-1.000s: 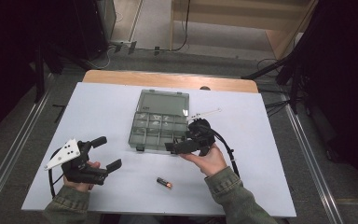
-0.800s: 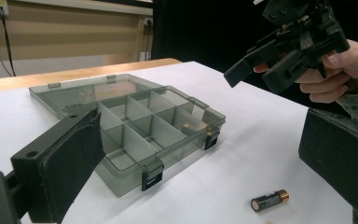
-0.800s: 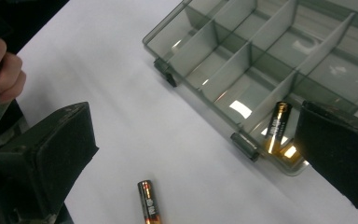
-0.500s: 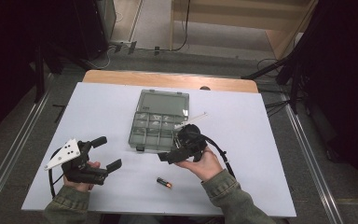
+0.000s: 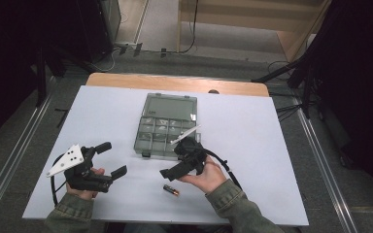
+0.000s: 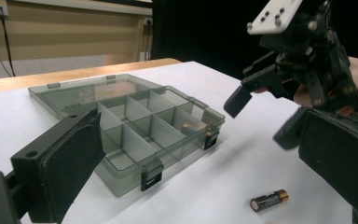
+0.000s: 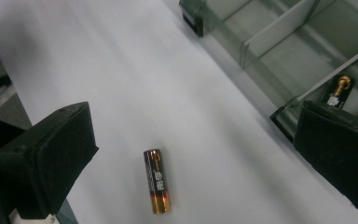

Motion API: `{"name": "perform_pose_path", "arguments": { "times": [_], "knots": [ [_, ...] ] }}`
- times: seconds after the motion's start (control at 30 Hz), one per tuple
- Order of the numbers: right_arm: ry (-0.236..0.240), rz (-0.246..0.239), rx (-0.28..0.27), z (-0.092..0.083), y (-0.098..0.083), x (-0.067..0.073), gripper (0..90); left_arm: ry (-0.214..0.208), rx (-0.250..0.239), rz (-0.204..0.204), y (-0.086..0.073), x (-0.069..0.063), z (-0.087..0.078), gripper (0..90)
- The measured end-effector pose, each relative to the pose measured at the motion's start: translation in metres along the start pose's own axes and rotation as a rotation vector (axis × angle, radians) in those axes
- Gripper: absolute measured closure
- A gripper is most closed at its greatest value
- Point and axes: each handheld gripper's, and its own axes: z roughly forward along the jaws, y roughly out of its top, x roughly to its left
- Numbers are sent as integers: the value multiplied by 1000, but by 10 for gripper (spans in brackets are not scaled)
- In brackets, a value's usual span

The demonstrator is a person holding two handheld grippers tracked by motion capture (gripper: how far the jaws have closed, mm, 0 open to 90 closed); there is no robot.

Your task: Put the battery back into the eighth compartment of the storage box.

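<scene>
A black and gold battery lies loose on the white table, near the front edge. My right gripper hovers just above and behind it, open, jaws pointing down at it. In the right gripper view the battery lies on the table between and below the wide-spread jaws of my right gripper. My left gripper rests at the front left, open and holding nothing. A clear grey compartment box stands open mid-table. One corner compartment holds a battery.
The box lid lies flat behind the compartments. In the left gripper view the box is straight ahead, with the loose battery and the right gripper to its right. Bare white table surrounds the box.
My right gripper has moved from the box's front edge toward the near side of the table, and now sits over the loose battery. The left gripper has stayed put.
</scene>
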Motion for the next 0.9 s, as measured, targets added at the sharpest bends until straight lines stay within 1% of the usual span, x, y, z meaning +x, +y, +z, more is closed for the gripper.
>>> {"name": "perform_pose_path", "arguments": {
  "times": [0.03, 0.2, 0.23, 0.47, 0.5, 0.6, 0.73, 0.83, 0.9],
  "knots": [
    [-11, -15, 19, 3, 0, 3, 0, 0, 0, -1, 0, 0, 0, 0],
    [-44, -78, 75, 14, -1, 11, 0, 0, 1, -1, 0, 0, 0, 0],
    [-46, -82, 91, 14, -2, 13, 0, 0, 1, -1, 0, 0, 0, 0],
    [-42, -112, 134, 19, -3, 18, 0, 0, 0, -1, 0, -1, 0, 0],
    [-46, -122, 140, 20, -3, 18, 0, 0, 1, -1, 0, -1, 0, 0],
    [-68, -132, 187, 25, -4, 22, 0, 0, 0, -1, 0, 0, 0, 0],
    [-102, -173, 230, 33, -6, 25, 0, 0, 1, -1, 0, 0, 0, 0],
    [-108, -182, 241, 36, -8, 27, 0, 0, 0, -1, 0, -1, 0, 0],
    [-122, -192, 266, 38, -8, 29, 0, -1, 0, -2, 0, -1, 0, 0]
  ]
}}
